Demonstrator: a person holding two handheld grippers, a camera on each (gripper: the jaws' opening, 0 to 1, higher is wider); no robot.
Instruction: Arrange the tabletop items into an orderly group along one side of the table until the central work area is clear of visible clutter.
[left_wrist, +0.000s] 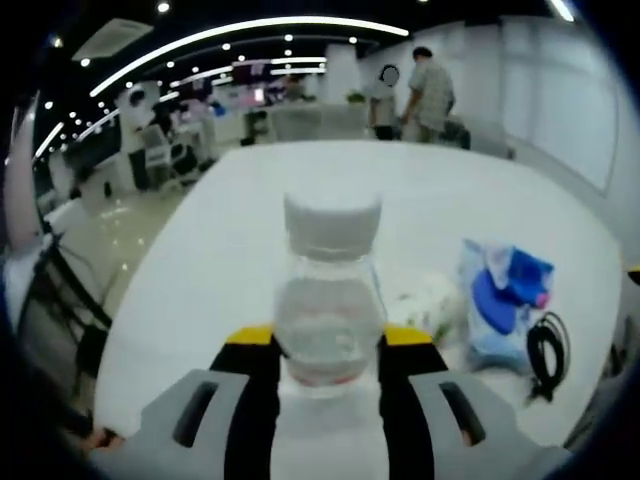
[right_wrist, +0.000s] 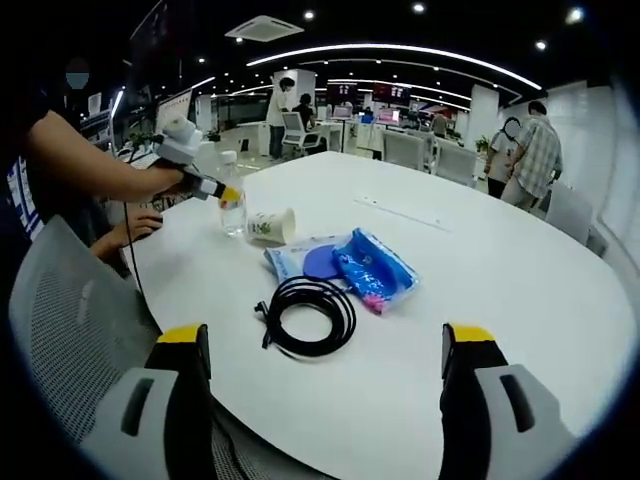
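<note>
Left gripper view: fingers (left_wrist: 329, 345) clamp bottle (left_wrist: 329, 305); right gripper (right_wrist: 330, 345) spread wide at table (right_wrist: 520, 290) edge.

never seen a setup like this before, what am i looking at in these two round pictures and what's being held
A person holds a hand-held gripper in each hand, and a fisheye camera rides on each one.

The left gripper view looks along the left hand-held gripper, whose yellow-tipped jaws are shut on a clear water bottle with a white cap.

The right gripper view looks along the right hand-held gripper, open and holding nothing. It also catches the left one from the side, gripping that bottle.

On the white table lie a paper cup tipped on its side, a blue plastic packet and a coiled black cable.
</note>
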